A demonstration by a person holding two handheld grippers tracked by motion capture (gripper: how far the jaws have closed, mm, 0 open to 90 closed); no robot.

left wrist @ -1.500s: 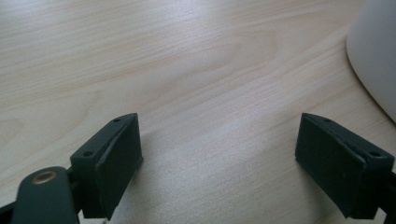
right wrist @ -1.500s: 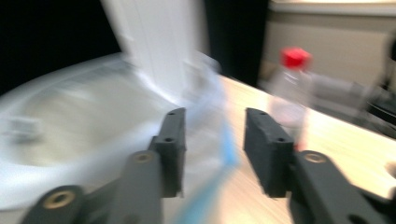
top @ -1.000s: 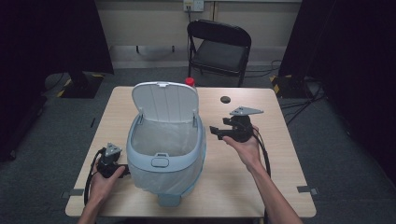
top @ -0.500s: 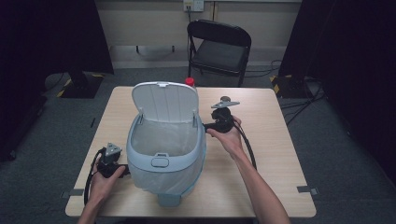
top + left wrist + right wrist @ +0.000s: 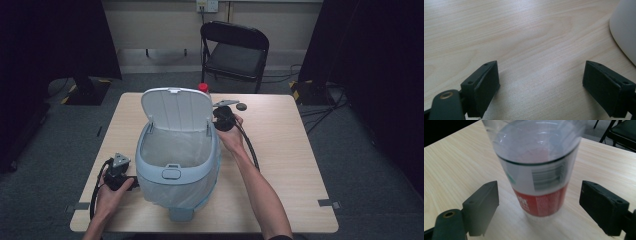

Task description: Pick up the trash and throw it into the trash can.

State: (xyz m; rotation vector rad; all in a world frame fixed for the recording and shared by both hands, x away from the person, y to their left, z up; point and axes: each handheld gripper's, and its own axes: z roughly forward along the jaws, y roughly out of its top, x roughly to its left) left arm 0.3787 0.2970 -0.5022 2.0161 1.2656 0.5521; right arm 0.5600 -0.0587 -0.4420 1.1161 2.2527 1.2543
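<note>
Closing in on the bottle (image 5: pixel 537 173) with the right gripper (image 5: pixel 539 205): approach step, grab not yet made. Jaws having just been opening, now standing wide with the bottle between them and clear of both pads. Sitting centre frame in the right gripper view, upright on the table (image 5: pixel 454 162), clear upper body, barcode label, red band at the base, slightly blurred. Showing in the high view as a red cap (image 5: pixel 203 88) peeking out upper centre, just behind the raised lid (image 5: pixel 176 109) of the bin (image 5: pixel 177 167). Right gripper (image 5: pixel 223 117) hovering just right of the lid, near the cap.

Next move probably calling for: pushing in a little further so the pads bracket the label, squeezing shut, then lifting clear of the lid edge. Bin standing open with a liner inside, likely the drop target.

Left gripper (image 5: pixel 541 87) resting lower left of the high view (image 5: pixel 116 172), beside the bin wall, jaws spread wide over bare wood, nothing between them.
</note>
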